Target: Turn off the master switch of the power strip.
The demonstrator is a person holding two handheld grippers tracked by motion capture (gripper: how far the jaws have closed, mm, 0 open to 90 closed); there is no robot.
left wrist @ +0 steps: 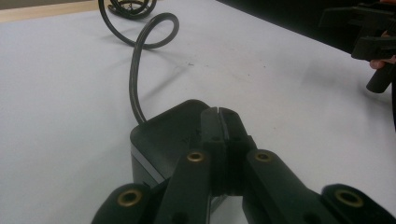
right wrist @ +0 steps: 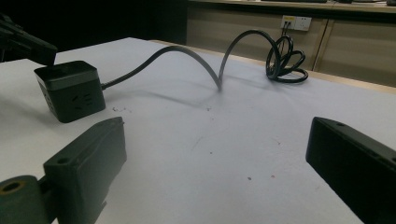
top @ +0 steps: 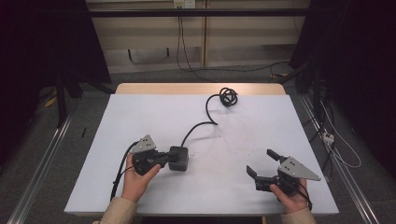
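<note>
A black cube-shaped power strip (top: 181, 158) (left wrist: 156, 135) (right wrist: 70, 88) sits on the white table top (top: 154, 121), left of centre. Its black cable (top: 198, 127) (left wrist: 134, 79) (right wrist: 187, 52) arcs away to a coil (top: 228, 96) (right wrist: 286, 60) near the far edge. My left gripper (top: 169, 158) (left wrist: 218, 116) is shut with nothing between its jaws, and its tips lie over the top of the cube. To the right, near the front edge, my right gripper (top: 260, 161) (right wrist: 217, 140) stands open and holds nothing, pointing towards the cube across bare table.
A strip of wooden table edge (top: 196, 88) shows beyond the white sheet. Behind the table are a cabinet wall with a socket (right wrist: 297, 22) and cables on the floor (top: 224, 70). Metal rails (top: 42, 163) run along both sides.
</note>
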